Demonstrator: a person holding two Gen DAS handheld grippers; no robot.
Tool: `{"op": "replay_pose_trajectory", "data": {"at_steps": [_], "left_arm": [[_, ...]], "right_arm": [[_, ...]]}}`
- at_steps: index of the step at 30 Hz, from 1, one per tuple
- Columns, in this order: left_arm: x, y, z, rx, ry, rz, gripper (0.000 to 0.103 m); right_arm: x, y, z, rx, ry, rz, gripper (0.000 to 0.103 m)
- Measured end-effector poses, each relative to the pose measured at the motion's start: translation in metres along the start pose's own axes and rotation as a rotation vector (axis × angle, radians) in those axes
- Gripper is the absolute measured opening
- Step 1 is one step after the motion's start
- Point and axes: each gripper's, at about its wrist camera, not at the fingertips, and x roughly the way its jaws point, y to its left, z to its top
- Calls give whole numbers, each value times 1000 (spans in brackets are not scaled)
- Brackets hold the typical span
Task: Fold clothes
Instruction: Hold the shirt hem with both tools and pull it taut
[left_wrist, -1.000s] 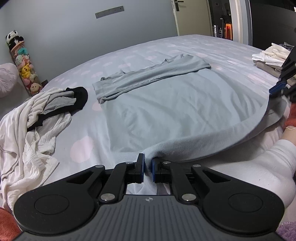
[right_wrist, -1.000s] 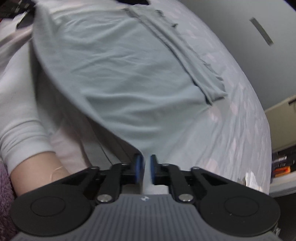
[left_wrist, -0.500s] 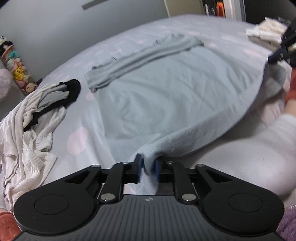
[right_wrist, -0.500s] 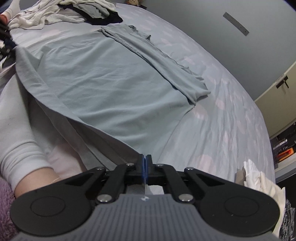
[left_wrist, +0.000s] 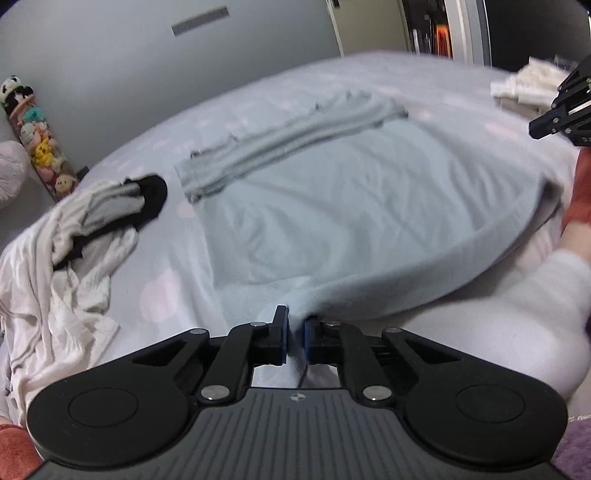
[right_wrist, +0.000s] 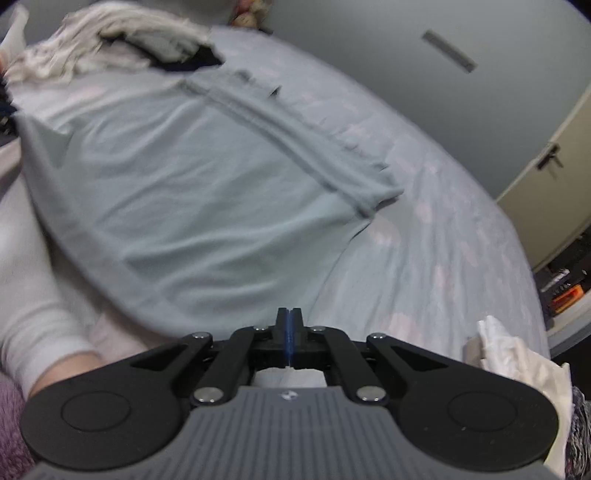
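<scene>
A pale blue-grey garment is spread over the bed, with its sleeves folded across the far end as a long band. The near hem is lifted off the bed and hangs in a curve between the two grippers.

The left gripper is seen with a pinch of the hem between its blue pads; the jaws have just closed further and now stand at a narrow gap, pressed on the cloth. In the right wrist view the right gripper is seen with its pads brought fully together. A strip of pale cloth shows behind the pads, and the hem runs up to them, so the corner of the garment is read as clamped there. The right gripper's tip is also visible at the right edge of the left wrist view.

A heap of white, grey and black clothes lies on the bed to the left of the garment, apart from it. A stack of folded white items lies on the right. A white sleeve is visible beside the left gripper. Both views are blurred.
</scene>
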Motion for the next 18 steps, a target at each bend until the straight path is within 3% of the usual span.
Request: {"op": "replay_pose_trajectory", "data": {"at_steps": [5, 10, 13, 15, 16, 18], "left_arm": [[-15, 8, 6, -19, -25, 4, 5], [-12, 7, 2, -12, 3, 6, 5], [-9, 7, 0, -11, 17, 6, 5], [-9, 7, 0, -15, 15, 6, 5], [-9, 8, 0, -19, 14, 6, 5], [-9, 8, 0, -24, 12, 6, 6]], "right_arm": [[-23, -21, 3, 129, -69, -41, 0], [-30, -10, 3, 88, -35, 56, 4], [-35, 7, 2, 49, -24, 166, 6], [-35, 22, 1, 10, -8, 227, 16], [-34, 30, 1, -12, -1, 256, 29], [-31, 46, 0, -66, 16, 310, 37]]}}
